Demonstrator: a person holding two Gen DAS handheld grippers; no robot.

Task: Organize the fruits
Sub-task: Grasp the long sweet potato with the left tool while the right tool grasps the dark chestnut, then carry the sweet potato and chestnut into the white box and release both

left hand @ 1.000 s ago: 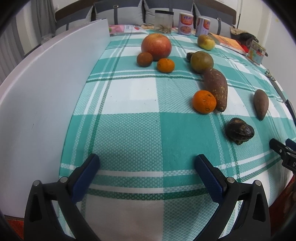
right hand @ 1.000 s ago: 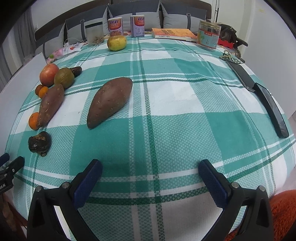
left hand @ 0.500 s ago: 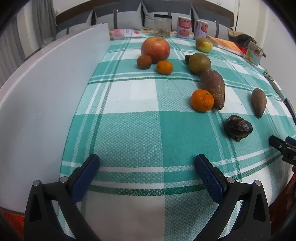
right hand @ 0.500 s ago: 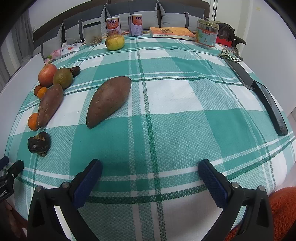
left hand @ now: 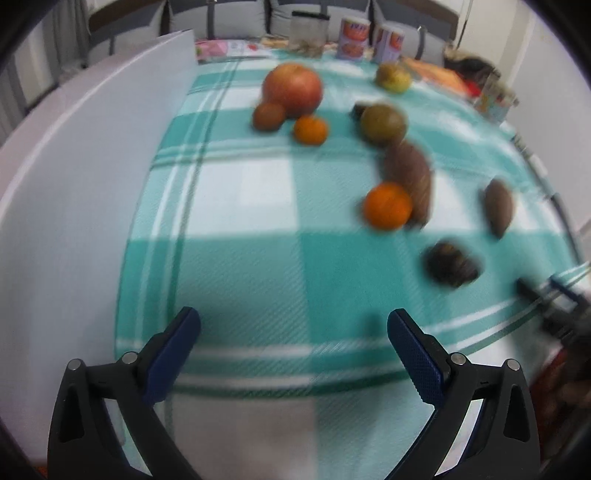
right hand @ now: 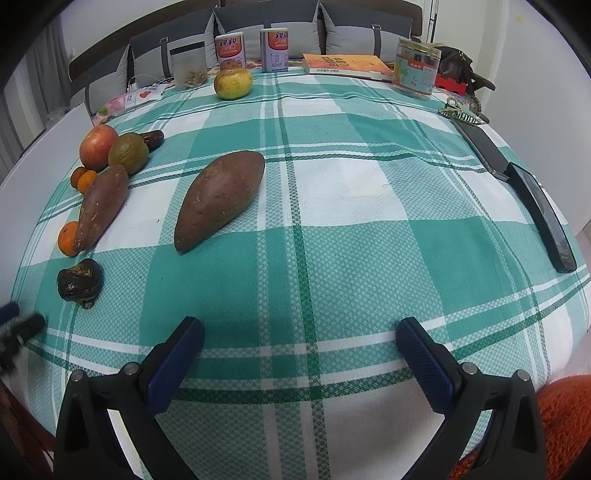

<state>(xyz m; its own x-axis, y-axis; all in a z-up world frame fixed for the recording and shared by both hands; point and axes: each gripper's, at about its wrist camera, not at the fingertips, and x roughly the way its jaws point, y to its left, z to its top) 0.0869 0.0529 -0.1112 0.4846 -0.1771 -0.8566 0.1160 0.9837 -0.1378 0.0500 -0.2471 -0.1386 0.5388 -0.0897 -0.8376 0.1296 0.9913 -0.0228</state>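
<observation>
Left view motion-blurred, right sharp

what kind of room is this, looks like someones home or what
Most likely a home living or dining area: a table under a teal-and-white checked tablecloth, a grey cushioned sofa right behind it, and household clutter along the far edge, such as an orange paperback book and printed tins.

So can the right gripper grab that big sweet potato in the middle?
Probably yes. The right gripper is open, and only bare tablecloth lies between it and the big sweet potato, which lies apart from the other produce.
</observation>
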